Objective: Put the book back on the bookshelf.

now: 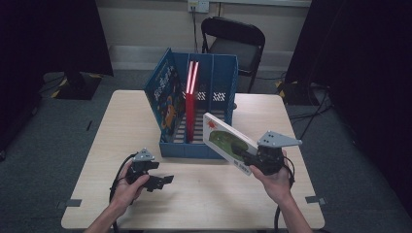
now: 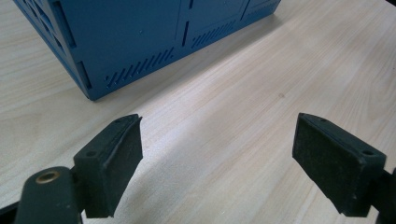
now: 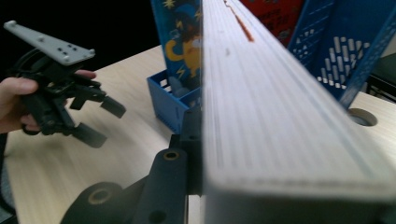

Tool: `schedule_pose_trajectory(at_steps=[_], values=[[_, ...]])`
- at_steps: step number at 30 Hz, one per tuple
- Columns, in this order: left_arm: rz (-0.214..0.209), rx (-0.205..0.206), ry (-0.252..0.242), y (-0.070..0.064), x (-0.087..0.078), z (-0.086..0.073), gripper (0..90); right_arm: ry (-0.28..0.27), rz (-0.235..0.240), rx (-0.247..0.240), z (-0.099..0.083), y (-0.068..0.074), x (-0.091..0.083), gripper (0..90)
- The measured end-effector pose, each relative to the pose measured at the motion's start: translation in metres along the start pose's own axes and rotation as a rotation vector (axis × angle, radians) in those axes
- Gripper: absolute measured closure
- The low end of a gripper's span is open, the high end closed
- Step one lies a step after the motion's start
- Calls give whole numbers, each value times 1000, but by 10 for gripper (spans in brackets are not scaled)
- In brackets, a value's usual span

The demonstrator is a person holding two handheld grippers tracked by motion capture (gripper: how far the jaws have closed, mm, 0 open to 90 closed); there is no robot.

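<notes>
High view: pale wooden table on grey carpet; right gripper clamps white book, left gripper gapes.

The high view is rather dim, and the sides of the room fall into near black. Light comes from above onto the tabletop, which is the brightest area and shows only soft shadows. The red book glows with glare on its top edges. In the left gripper view the light is even and the wood grain is sharp, while the blue rack throws a soft shadow. In the right gripper view the white book is very near and out of focus, and the left gripper is slightly blurred.
</notes>
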State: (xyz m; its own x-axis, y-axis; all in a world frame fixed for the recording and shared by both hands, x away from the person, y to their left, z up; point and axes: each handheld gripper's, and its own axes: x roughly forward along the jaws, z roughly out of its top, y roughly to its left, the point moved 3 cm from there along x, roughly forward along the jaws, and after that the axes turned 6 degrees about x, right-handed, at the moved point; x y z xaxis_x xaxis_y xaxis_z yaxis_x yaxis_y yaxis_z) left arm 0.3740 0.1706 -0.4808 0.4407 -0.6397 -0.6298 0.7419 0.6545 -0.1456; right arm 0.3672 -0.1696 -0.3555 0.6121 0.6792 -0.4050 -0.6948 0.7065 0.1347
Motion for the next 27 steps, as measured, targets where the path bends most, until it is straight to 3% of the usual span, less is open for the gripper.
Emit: schedule_pose_trajectory(at_steps=[14,23,27], values=[[-1,5,1,1,0,0,158,-15,-122,64,15,-28,15,767],[-5,17,0,-1,0,0,158,-6,-192,79,23,-35,34,767],[-5,13,-6,-1,0,0,158,-6,-248,76,25,-38,45,767]])
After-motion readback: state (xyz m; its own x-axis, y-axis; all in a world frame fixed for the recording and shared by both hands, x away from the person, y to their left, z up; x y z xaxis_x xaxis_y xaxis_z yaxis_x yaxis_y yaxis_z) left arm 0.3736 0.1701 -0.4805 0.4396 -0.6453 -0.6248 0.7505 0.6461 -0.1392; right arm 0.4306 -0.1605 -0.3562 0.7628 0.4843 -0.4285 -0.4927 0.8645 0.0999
